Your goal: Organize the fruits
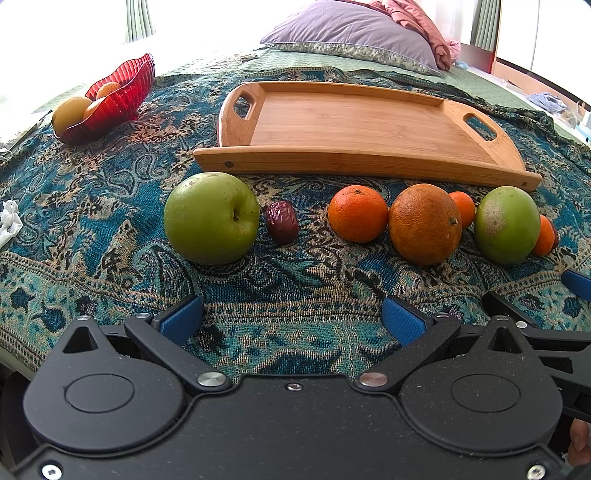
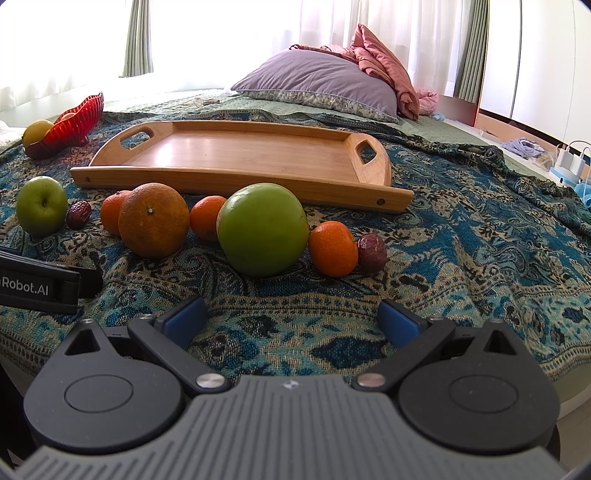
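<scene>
A row of fruit lies on the patterned bedspread in front of an empty wooden tray (image 1: pixel 354 122) (image 2: pixel 240 151). From the left: a green apple (image 1: pixel 211 218) (image 2: pixel 41 210), a red date (image 1: pixel 282 221) (image 2: pixel 78 214), a mandarin (image 1: pixel 357 213) (image 2: pixel 112 212), a large orange (image 1: pixel 424 224) (image 2: pixel 153 225), a small mandarin (image 1: pixel 463 207) (image 2: pixel 207 218), a second green apple (image 1: pixel 506 225) (image 2: pixel 263 235), another mandarin (image 2: pixel 333 248) and a second date (image 2: pixel 372 253). My left gripper (image 1: pixel 291 321) is open and empty, short of the row. My right gripper (image 2: pixel 291 321) is open and empty, short of the second apple.
A red glass bowl (image 1: pixel 118 96) (image 2: pixel 74 122) with yellow and orange fruit stands at the far left. A purple pillow (image 1: pixel 351 33) (image 2: pixel 317 85) and pink bedding lie behind the tray. A crumpled white tissue (image 1: pixel 9 221) lies at the left edge.
</scene>
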The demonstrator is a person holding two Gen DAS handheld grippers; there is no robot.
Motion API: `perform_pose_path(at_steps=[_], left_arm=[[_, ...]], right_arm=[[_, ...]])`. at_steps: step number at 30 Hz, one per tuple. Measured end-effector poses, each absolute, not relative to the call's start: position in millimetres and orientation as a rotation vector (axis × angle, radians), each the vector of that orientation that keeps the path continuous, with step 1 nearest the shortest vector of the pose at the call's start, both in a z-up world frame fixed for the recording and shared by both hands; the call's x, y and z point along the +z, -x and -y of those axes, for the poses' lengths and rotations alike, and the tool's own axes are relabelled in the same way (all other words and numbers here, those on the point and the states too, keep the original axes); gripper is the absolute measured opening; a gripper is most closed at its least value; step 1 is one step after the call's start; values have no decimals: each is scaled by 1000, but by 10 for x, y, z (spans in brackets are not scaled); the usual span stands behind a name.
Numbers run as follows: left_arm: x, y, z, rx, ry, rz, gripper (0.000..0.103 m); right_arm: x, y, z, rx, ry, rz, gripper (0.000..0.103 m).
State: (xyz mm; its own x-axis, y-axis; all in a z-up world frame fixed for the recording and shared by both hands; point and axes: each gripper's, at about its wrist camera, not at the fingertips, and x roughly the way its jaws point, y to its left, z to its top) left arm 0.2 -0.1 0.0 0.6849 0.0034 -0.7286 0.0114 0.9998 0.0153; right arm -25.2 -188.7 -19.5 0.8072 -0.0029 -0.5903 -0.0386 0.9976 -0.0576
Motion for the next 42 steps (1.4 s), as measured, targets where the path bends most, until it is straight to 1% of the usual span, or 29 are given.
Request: perform_pose_path(at_steps=[11,17,24,37,42], left_arm=[[30,89,26,-6,-28,-778,103],[-31,163,8,-14,-48,-718,103],[-98,236,0,-31,-57,-653,103],[-68,324,-17,-60,-85,-614,103],[-2,335,-81,-50,-98,-590,103]], right_arm=[[-212,334,1884,0,48,-587,103],[-223,328,1926,3,42,-580,103],[-212,289,1904,-4,40,-603,103],[-219,256,1886,-5,53,-625,103],[-131,245,1894,-2,40,-640,103]])
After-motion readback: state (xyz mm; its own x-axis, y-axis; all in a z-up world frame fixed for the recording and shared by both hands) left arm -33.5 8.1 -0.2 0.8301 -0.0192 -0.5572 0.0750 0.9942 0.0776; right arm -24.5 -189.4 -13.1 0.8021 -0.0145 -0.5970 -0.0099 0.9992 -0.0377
